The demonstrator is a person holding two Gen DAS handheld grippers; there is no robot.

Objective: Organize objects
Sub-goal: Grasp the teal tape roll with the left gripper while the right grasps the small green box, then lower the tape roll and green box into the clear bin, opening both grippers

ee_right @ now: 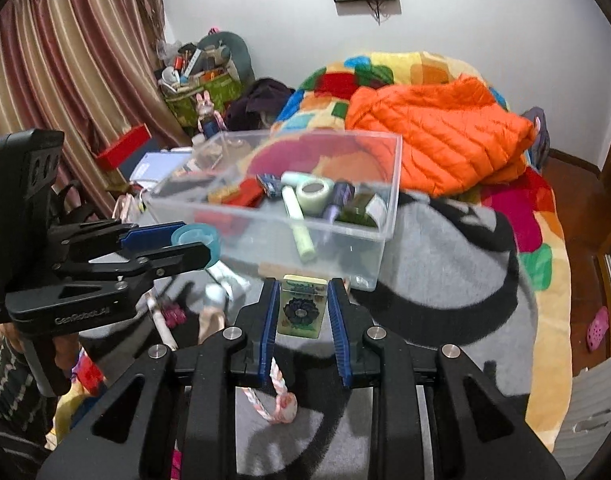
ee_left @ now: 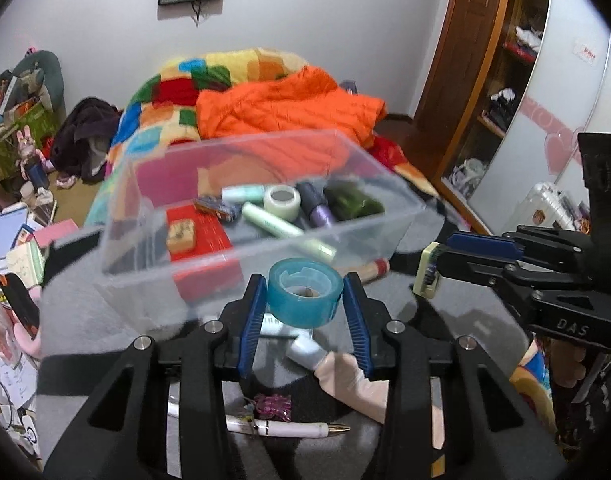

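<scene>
Tape roll (ee_left: 304, 292) clamped in left gripper (ee_left: 304, 300); mahjong tile (ee_right: 302, 306) pinched in right gripper (ee_right: 301, 308). Both sit just near of clear bin (ee_left: 401, 216) on the bed. Advice: clear the near wall before releasing, one item at a time.

Left gripper (ee_left: 303, 300) clamped on blue tape roll (ee_left: 304, 291), angled downward. Right gripper (ee_right: 301, 306) pinches mahjong tile (ee_right: 301, 306), also angled down.
</scene>
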